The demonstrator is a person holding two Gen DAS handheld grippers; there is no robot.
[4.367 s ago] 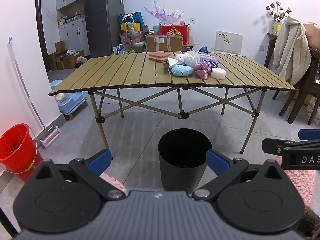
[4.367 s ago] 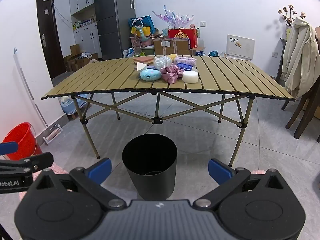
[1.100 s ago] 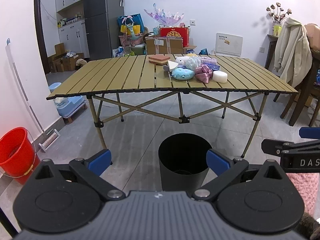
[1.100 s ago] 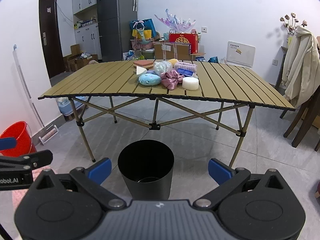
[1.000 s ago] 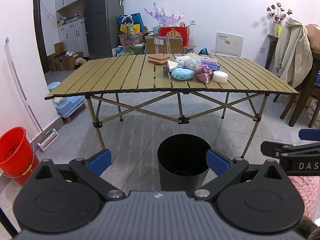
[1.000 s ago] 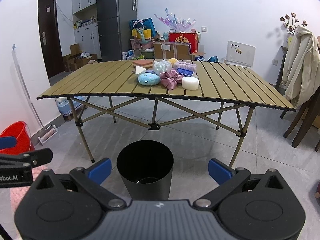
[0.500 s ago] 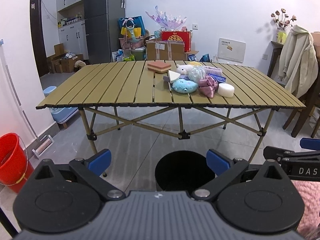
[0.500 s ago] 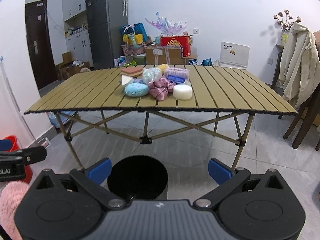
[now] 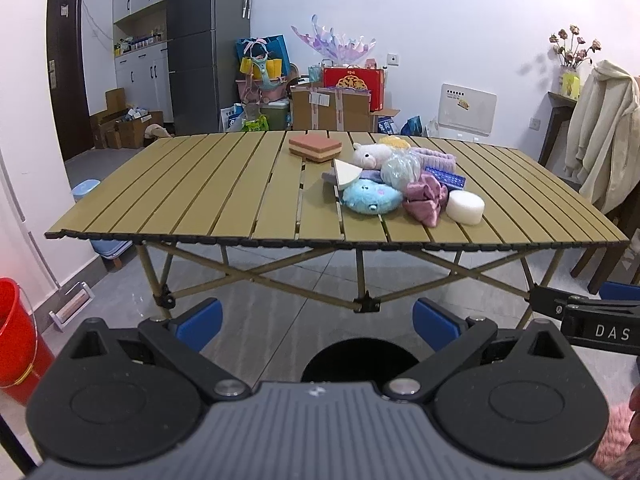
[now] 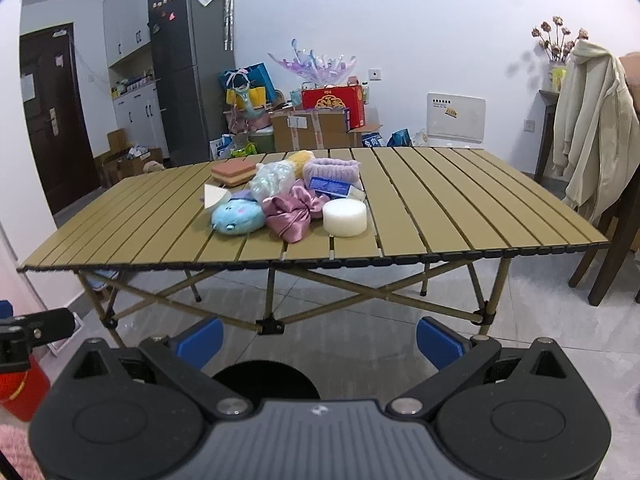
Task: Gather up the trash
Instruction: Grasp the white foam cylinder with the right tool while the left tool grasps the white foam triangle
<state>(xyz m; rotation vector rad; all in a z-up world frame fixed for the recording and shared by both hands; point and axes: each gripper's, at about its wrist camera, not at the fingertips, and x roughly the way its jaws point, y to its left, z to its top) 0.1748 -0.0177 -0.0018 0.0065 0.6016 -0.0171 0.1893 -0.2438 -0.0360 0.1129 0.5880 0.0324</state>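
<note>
A heap of small items lies on the slatted folding table: a blue plush, a pink cloth bundle, a white round foam block, a crumpled clear plastic bag and a pink-brown sponge. A black bin stands on the floor before the table, mostly hidden behind my grippers. My left gripper and right gripper are both open and empty, well short of the table.
A red bucket stands at the floor's left. Dark chairs and a cream coat are on the right. Boxes, bags and a fridge line the far wall. The right gripper's side shows in the left wrist view.
Both grippers have risen and come closer to the table. The tabletop heap looks larger, and the bin has sunk to the bottom of both views.
</note>
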